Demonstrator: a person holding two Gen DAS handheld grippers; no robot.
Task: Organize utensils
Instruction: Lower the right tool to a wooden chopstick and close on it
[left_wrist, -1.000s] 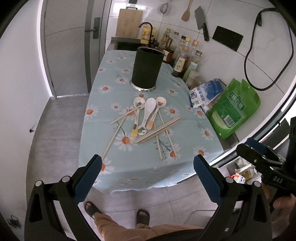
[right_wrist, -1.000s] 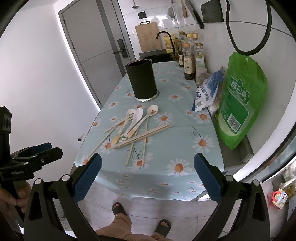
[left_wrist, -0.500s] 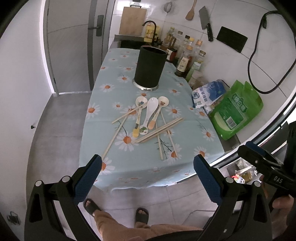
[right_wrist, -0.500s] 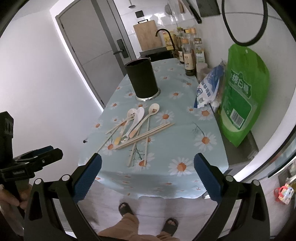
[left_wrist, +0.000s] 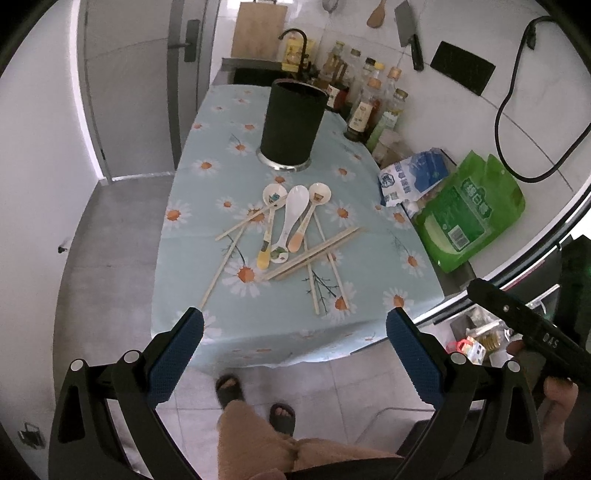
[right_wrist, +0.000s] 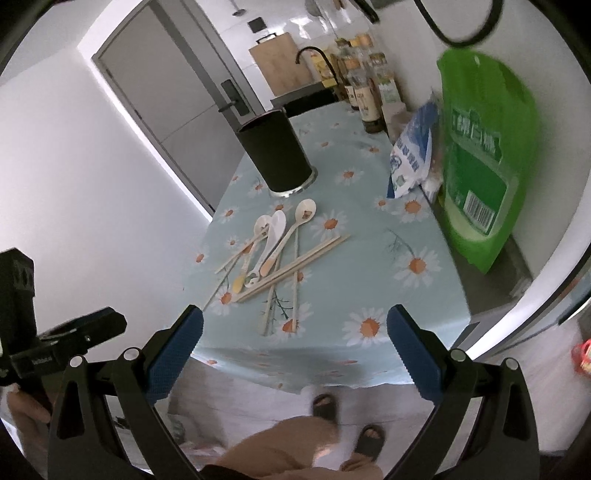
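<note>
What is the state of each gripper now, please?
Left gripper: open, holding nothing, short of the table.
Right gripper: open, holding nothing, also short of the table.

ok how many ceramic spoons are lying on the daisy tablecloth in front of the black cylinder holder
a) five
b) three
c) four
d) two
b: three ceramic spoons lie side by side on the daisy-print tablecloth, bowls pointing toward the black cylindrical holder, with wooden chopsticks scattered around and across them.
</note>
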